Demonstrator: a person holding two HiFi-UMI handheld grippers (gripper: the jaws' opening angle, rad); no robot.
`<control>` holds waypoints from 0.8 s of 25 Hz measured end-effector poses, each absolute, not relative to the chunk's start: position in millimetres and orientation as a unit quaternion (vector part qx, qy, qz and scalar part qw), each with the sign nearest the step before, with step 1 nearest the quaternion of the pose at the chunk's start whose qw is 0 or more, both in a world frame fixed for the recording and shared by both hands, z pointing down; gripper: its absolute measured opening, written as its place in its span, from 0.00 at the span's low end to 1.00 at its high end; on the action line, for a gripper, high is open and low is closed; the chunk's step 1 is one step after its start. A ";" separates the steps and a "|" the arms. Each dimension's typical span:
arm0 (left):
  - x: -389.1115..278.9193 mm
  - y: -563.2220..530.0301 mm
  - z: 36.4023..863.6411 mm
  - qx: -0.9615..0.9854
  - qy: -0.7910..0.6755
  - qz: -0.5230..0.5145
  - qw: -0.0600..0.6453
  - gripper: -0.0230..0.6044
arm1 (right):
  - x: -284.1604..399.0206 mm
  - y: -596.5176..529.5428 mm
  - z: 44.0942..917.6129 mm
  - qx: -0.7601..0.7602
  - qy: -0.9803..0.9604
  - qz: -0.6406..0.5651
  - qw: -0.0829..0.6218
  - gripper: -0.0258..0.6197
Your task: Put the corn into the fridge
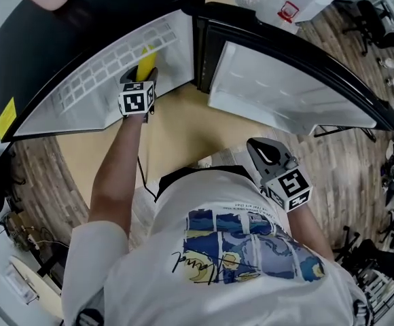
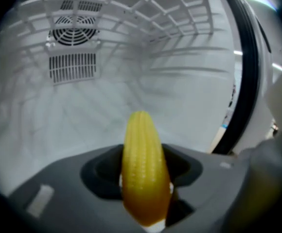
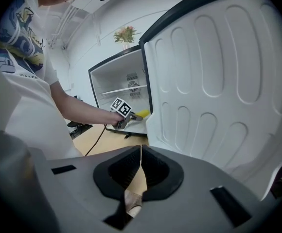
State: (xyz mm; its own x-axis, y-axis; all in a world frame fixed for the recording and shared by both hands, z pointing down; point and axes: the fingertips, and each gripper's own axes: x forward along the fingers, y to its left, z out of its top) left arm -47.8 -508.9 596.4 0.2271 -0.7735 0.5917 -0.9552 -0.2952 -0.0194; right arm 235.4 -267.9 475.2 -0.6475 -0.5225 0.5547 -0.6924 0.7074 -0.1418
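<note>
Corn sits clamped in the left gripper, jaws closed on its lower half, about half the cob sticking out ahead. Long axis runs straight along the gripper's pointing line, tip forward and tilted slightly up in the left gripper view, aimed at the back wall of the fridge. In the head view the corn is in the upper left of the frame, right at the fridge's mouth, just under the wire shelf. Fan vent is at the upper left of the left gripper view, well beyond the tip. Whether the cob has crossed the sill: looks like yes, barely.

Coming move, my read: push on along the cob's own axis, lower to the compartment floor, let go. Cob is round, so it may roll once released.

Right gripper: jaws together, only a thin slit, nothing between them. Lower right in the head view, close to the person's body, well apart from the corn. Open door fills the right of its view. Left hand is the nearer 1 by far.
</note>
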 end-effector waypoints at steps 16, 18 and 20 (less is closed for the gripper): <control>-46.2 -549.7 626.0 0.734 -0.589 0.294 0.168 0.43 | 270.0 -276.8 484.7 0.359 -0.876 0.193 0.259 0.06; -46.2 -550.2 627.0 0.734 -0.587 0.294 0.172 0.43 | 270.0 -277.6 485.1 0.357 -0.877 0.193 0.257 0.06; -45.9 -550.2 628.0 0.734 -0.586 0.294 0.176 0.43 | 270.0 -278.3 484.6 0.356 -0.878 0.192 0.256 0.06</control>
